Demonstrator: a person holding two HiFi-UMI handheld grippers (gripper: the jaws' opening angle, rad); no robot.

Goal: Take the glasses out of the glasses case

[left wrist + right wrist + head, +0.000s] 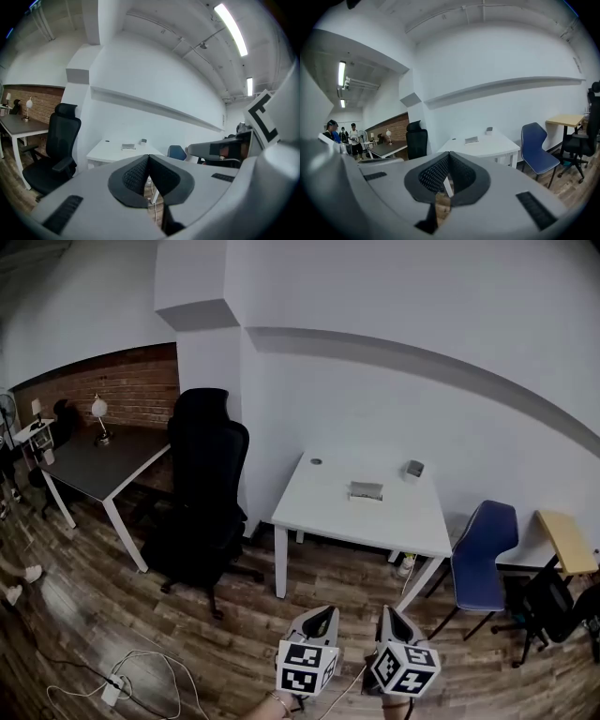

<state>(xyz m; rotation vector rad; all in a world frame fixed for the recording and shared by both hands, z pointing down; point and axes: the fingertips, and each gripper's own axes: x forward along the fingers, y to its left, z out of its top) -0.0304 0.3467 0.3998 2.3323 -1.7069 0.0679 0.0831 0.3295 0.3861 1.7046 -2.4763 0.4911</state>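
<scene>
Because it lies far off, the glasses case [366, 490] (greyish) looks indistinct.

The left tongs [149, 158] are pressed together, empty. Well beyond them, a white desk [105, 151] bears the glasses case [128, 146].

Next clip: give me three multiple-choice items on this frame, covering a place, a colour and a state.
1. Where does the glasses case lie? A on the white table; B on the dark desk; C on the floor.
2. What colour is the chair nearest that table's right side? A red; B blue; C green.
3. The left tongs and right tongs are: A shut, empty; B open; C shut on the case.

1 A: it rests on the tabletop.
2 B: seat and back are blue.
3 A: each pair's jaws meet with nothing between.
</scene>
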